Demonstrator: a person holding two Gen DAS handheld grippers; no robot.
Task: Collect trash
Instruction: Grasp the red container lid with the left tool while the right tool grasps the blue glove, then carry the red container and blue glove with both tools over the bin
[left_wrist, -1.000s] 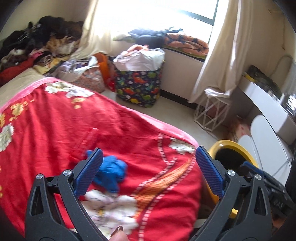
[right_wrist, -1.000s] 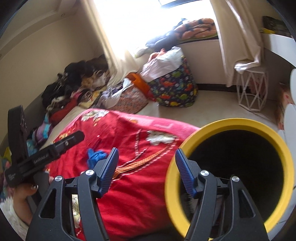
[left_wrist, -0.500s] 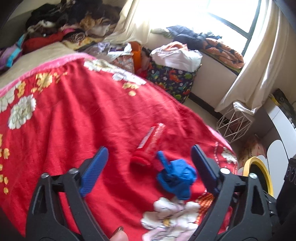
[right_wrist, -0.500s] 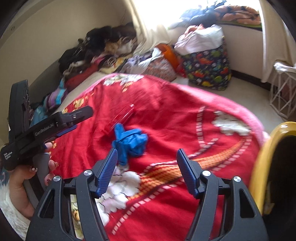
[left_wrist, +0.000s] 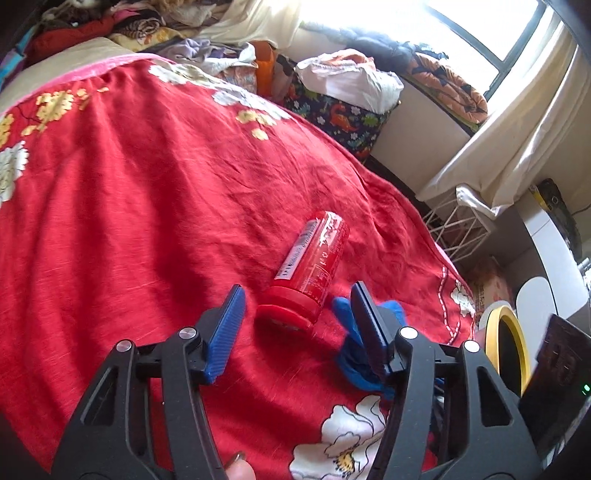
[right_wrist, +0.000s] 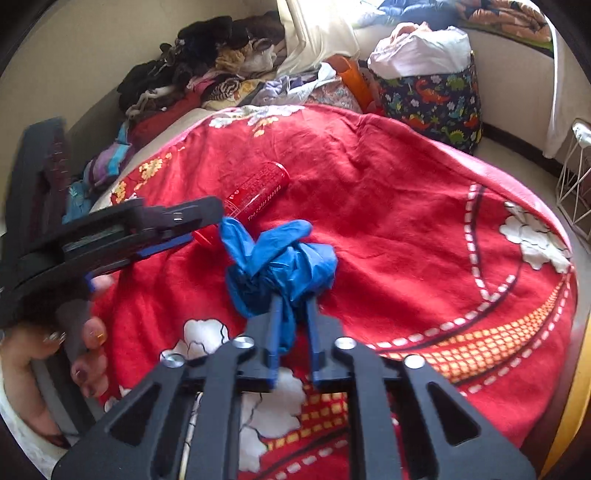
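**Glove pinched, bottle between open fingers**

Bedspread (left_wrist: 147, 177), red cloth with white and gold flowers, carries both pieces of trash. Right gripper (right_wrist: 293, 314) is closed down narrow on the crumpled blue rubber glove (right_wrist: 280, 262); a fold of the glove runs between its blue pads, the rest bunches just ahead of the tips, on the cloth or barely off it, cannot tell. Left gripper (left_wrist: 299, 317) is spread wide, holding nothing. Red plastic bottle with red cap (left_wrist: 310, 266) lies on its side, cap end toward the camera, sitting in the gap between the two fingers, touching neither. In the left wrist view the glove (left_wrist: 354, 354) shows behind the right-hand finger. Yellow-rimmed round bin (left_wrist: 504, 347) stands beyond the bed edge. Dinosaur-print fabric basket (right_wrist: 436, 96), stuffed with white cloth, sits under the window.
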